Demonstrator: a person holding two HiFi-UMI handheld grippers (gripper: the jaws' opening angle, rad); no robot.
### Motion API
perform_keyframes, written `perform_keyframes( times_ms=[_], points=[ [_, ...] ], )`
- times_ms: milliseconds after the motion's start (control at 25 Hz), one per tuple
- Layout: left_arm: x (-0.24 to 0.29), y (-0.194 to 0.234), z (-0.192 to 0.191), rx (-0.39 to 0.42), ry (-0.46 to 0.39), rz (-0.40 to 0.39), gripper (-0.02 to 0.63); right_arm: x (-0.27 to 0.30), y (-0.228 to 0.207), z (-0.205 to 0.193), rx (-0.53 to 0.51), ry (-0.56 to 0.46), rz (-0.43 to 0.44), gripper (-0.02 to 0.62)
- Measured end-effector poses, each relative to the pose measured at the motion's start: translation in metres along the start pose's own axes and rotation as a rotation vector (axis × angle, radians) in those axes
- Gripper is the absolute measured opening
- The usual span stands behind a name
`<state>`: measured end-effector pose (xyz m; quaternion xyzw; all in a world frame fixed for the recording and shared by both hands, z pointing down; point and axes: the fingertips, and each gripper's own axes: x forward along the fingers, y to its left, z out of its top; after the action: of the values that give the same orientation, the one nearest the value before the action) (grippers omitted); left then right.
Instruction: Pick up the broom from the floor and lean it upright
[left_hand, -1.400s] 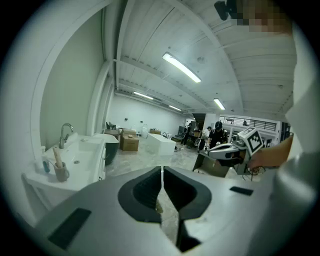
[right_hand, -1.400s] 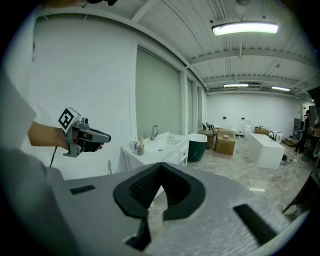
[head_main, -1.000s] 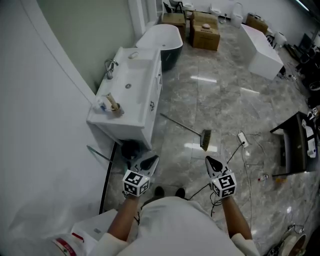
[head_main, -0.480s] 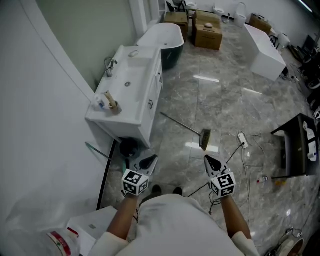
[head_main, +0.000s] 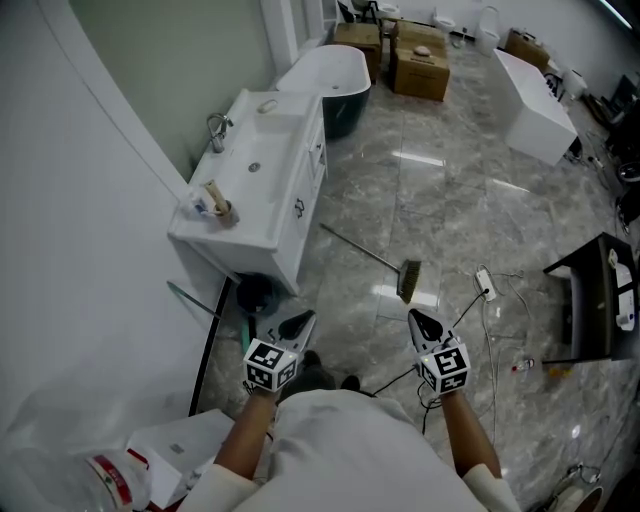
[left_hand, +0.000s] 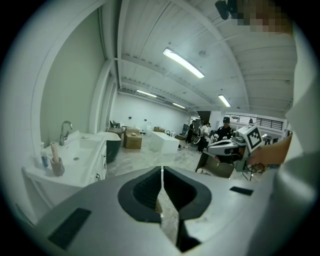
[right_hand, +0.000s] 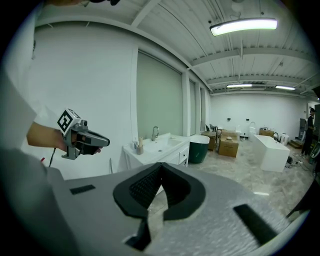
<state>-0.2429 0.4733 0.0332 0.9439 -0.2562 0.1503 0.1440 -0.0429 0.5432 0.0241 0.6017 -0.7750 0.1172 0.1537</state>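
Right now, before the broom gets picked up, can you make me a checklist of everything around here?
Surface: grey marble floor, shiny.
Job's things: broom lying flat on the floor, brush end nearer the person, not held.
Clutter: cardboard boxes far off; small bits on the floor at the right.
Grippers: left gripper and right gripper both shut, empty, short of the broom.
Cables: white power strip with its cord beside the brush; black cable on the floor near it.
Surroundings: white sink cabinet at the left, bathtub beyond it, black table at the right.
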Motion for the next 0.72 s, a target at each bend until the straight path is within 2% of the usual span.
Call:
perform_keyframes(
  times_ms=[360, 560, 720],
  points=[
    [0.036, 0.027, 0.010, -0.001, 0.007, -0.040, 0.015, 0.033, -0.022, 0.001, 0.017, 0.016, -0.030, 0.000],
    [0.063, 0.059, 0.017, 0.001, 0.021, -0.072, 0.015, 0.067, -0.033, 0.008, 0.028, 0.034, -0.050, 0.000],
    [0.086, 0.088, 0.024, 0.035, 0.039, -0.100, 0.015, 0.101, -0.043, 0.016, 0.031, 0.053, -0.067, 0.000]
  ],
)
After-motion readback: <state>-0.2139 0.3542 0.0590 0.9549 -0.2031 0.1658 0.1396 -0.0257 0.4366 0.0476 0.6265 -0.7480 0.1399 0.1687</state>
